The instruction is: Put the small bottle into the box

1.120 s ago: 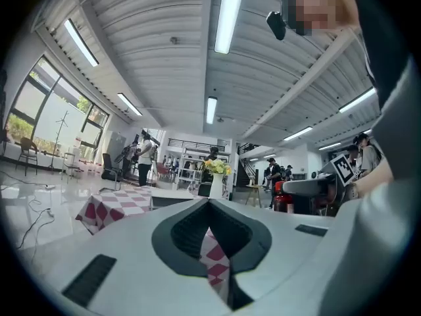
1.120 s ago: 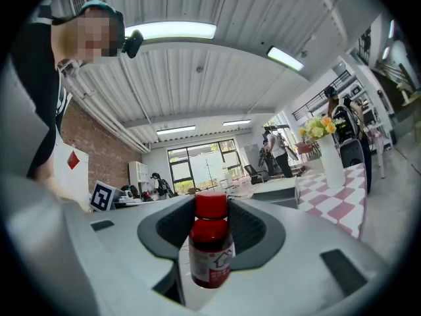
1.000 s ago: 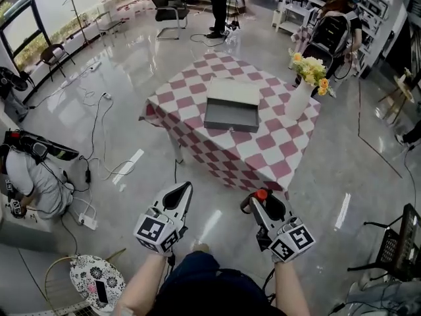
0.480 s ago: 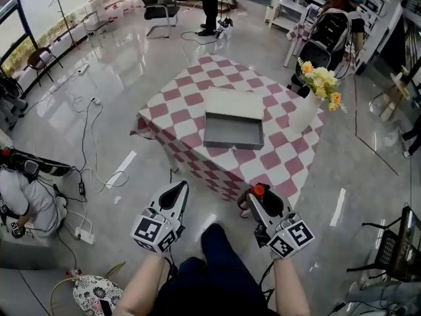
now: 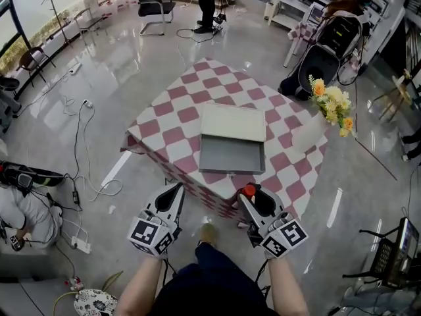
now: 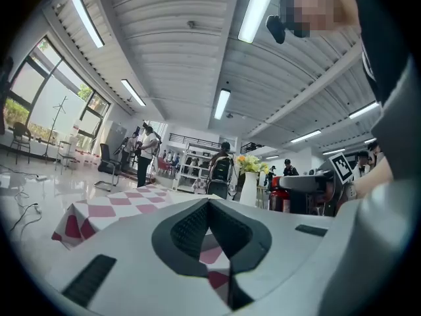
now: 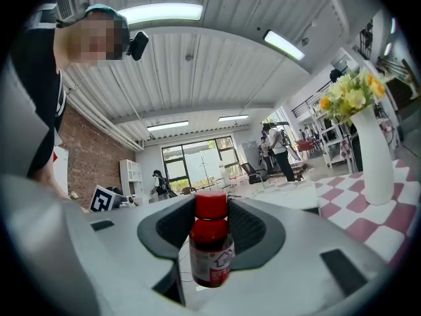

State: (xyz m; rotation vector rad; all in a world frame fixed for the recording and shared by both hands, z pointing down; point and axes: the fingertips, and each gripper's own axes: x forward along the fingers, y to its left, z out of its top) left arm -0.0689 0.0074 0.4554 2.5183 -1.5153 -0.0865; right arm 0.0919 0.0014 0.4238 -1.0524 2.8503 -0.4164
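Right hand-held gripper [image 7: 212,224] clamps the small red-capped dark bottle [image 7: 211,249] (left hand-held gripper [image 6: 209,204] closed, empty); a loose pinch could drop it short of the open grey box [image 5: 231,155].

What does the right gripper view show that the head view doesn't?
Only the right gripper view: the small bottle with its label and body, clamped between the jaws of the right hand-held gripper; ceiling lights. Only the head view: the grey box with its open interior, floor cables. Both: the bottle's red cap, checkered table, flower vase.
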